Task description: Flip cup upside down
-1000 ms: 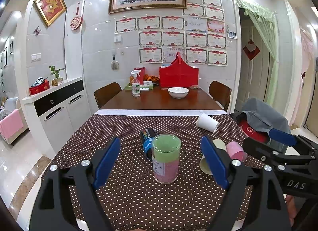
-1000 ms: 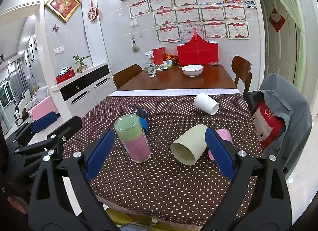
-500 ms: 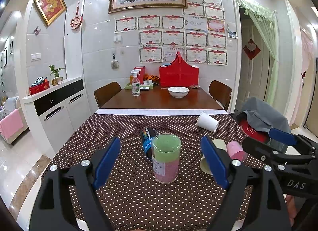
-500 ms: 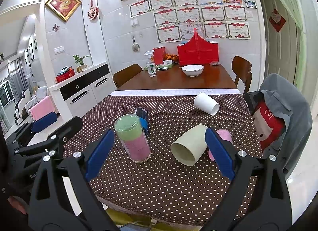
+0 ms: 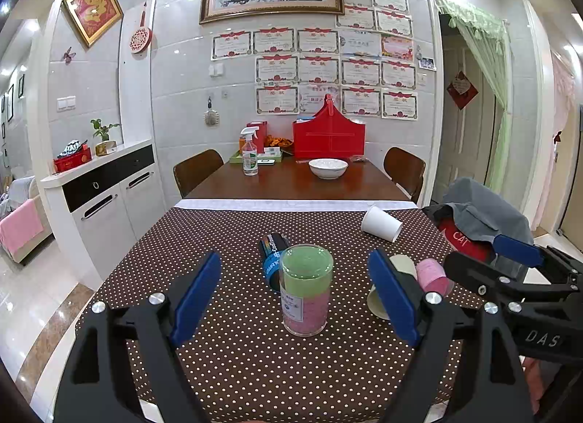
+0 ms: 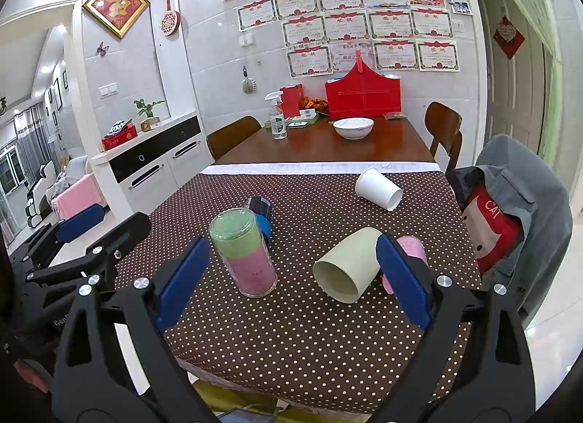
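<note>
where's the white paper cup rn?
The white paper cup lies on its side at the far right of the polka-dot tablecloth, beyond the beige cup, near the white cloth strip.

Honestly, nothing is really changing here: the left gripper [image 5: 293, 271] and right gripper [image 6: 293, 251] aren't closing, opening or creeping any closer to anything over this last second, and both camera views are lining up with the earlier ones pretty much exactly. The cup [image 6: 346, 270] isn't rolling or turning, and the jar [image 5: 306, 288] isn't shifting on the tablecloth [image 5: 233, 350] either. If the right one is drifting at all, it's too tiny for me to call.
</note>
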